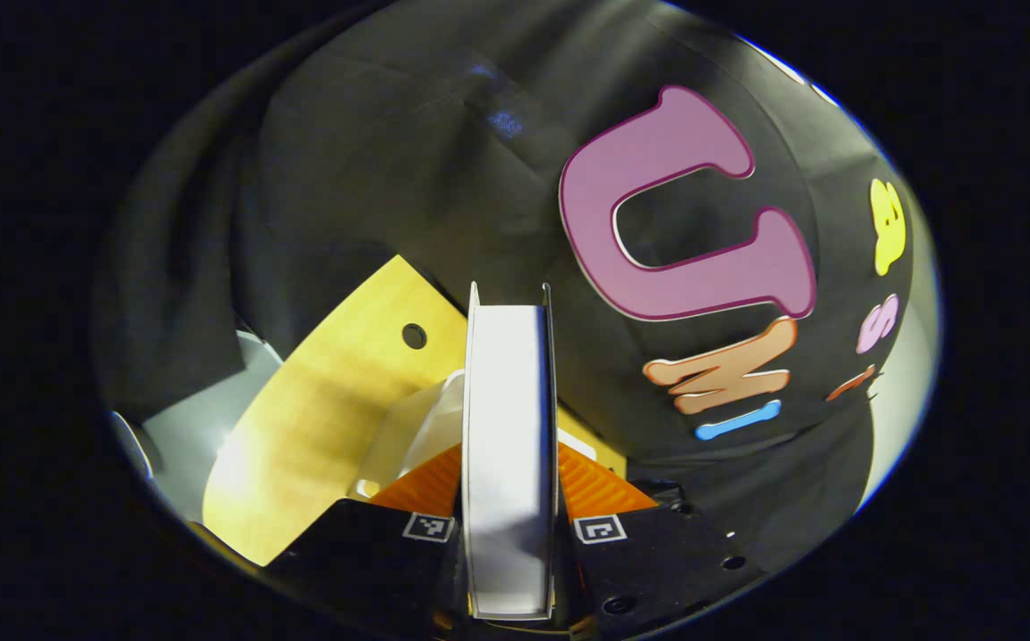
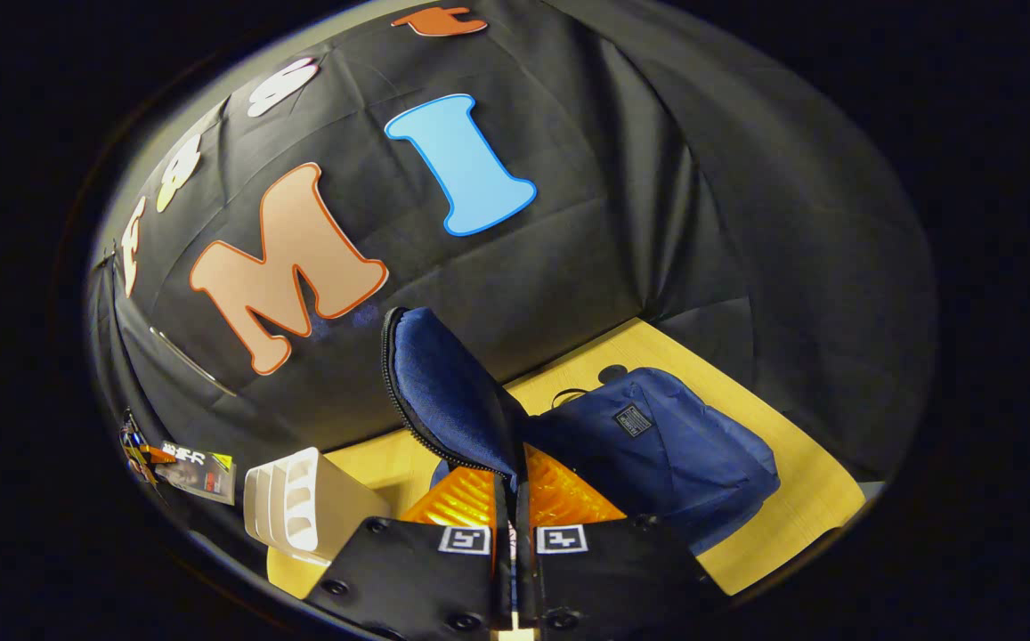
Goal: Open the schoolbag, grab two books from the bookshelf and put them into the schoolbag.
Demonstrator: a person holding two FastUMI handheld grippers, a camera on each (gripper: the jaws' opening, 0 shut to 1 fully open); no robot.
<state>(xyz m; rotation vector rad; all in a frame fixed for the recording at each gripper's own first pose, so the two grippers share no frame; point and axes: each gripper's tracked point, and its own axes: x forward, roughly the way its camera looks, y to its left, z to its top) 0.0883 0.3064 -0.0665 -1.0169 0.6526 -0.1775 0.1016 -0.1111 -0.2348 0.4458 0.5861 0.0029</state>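
My left gripper point(image 1: 509, 456) is shut on a book point(image 1: 507, 383), held upright with its white page edge facing the camera, above the wooden table point(image 1: 328, 401). In the right gripper view the blue schoolbag point(image 2: 666, 445) lies on the table point(image 2: 799, 499). My right gripper point(image 2: 515, 485) is shut on the bag's zippered flap point(image 2: 448, 392) and holds it lifted, so the bag's mouth is open. The white bookshelf rack point(image 2: 296, 503) stands to the left of the bag, and its slots that show hold no books.
The black cloth wall rises close behind the table on all sides. A round hole point(image 1: 414, 336) is cut in the tabletop near its far edge. At the far left of the right gripper view a dark book cover point(image 2: 198, 470) shows against the cloth.
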